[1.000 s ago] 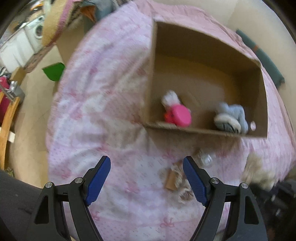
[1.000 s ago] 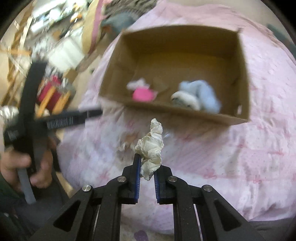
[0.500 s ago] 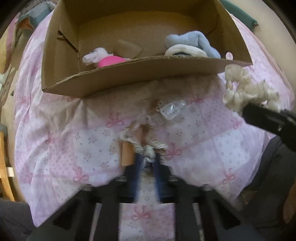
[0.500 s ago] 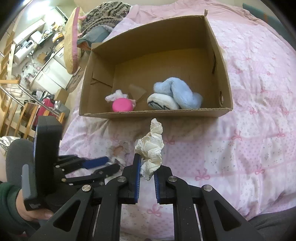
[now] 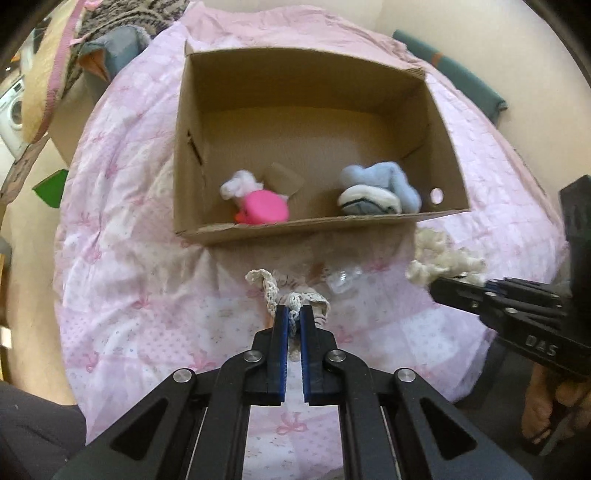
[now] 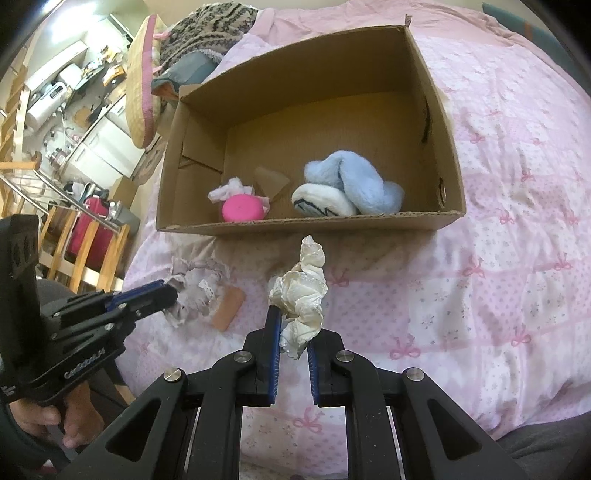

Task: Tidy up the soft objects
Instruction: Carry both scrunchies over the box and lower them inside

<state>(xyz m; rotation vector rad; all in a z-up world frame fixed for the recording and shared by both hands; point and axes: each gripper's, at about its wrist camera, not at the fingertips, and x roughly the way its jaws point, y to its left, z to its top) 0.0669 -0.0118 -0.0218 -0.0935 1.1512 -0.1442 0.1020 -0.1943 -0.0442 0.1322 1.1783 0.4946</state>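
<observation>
An open cardboard box (image 5: 447,162) (image 6: 448,155) lies on the pink quilt. Inside it are a pink-and-white soft toy (image 5: 262,208) (image 6: 242,208) and a blue-and-white plush (image 5: 380,190) (image 6: 351,188). My left gripper (image 5: 293,314) is shut on a cream lace scrunchie (image 5: 269,286), lifted a little off the quilt; it also shows in the right wrist view (image 6: 195,291) at the left gripper's (image 6: 173,290) tips. My right gripper (image 6: 293,325) is shut on a cream satin scrunchie (image 6: 303,291) before the box's near wall; that scrunchie shows at the right of the left wrist view (image 5: 443,264).
A small clear plastic piece (image 5: 343,277) and a tan flat piece (image 6: 229,308) lie on the quilt (image 6: 517,258) before the box. Pillows and a knitted blanket (image 6: 207,33) are piled behind the box. Chairs and a red bag (image 6: 88,229) stand beside the bed's left edge.
My left gripper went from open to shut on the lace scrunchie and has lifted it off the quilt. My right gripper has kept its hold on the satin scrunchie.
</observation>
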